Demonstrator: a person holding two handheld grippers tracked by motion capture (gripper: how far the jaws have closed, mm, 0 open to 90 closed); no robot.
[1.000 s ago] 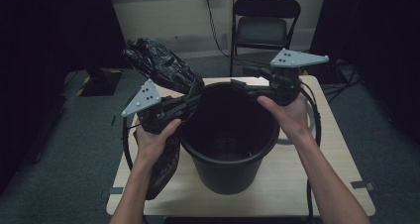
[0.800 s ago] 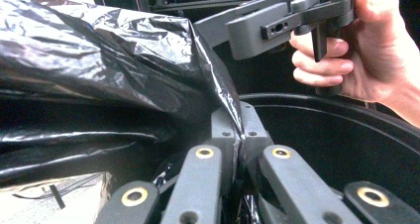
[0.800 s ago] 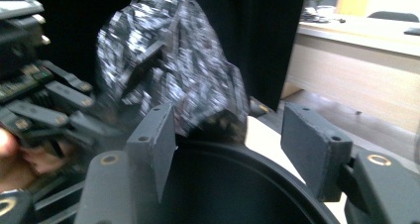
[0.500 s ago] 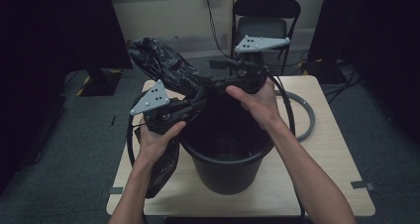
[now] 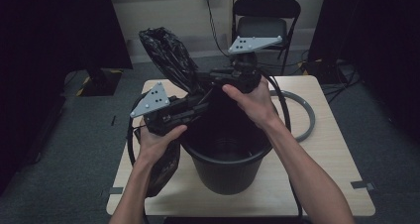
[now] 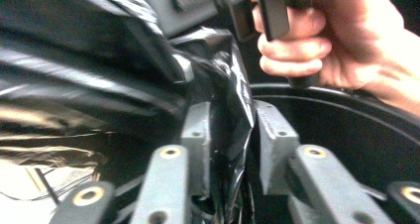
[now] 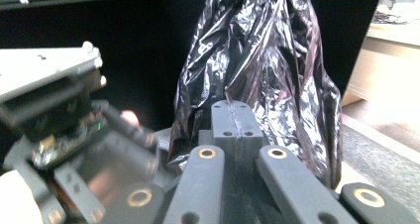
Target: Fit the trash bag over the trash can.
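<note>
From the high view, a black bin bag (image 5: 166,55) billows up behind the far left rim of the black bucket (image 5: 225,172) on the bench (image 5: 327,154), both tongs meeting at its edge.

In the left gripper view, the left tongs (image 6: 230,135) have just been opening; the film hangs loosely between the jaws, the pads parted.

In the right gripper view, the right tongs (image 7: 236,117) have just clamped shut on the film's edge.

The bag is light, limp and slippery; best pinched at the hem.
</note>
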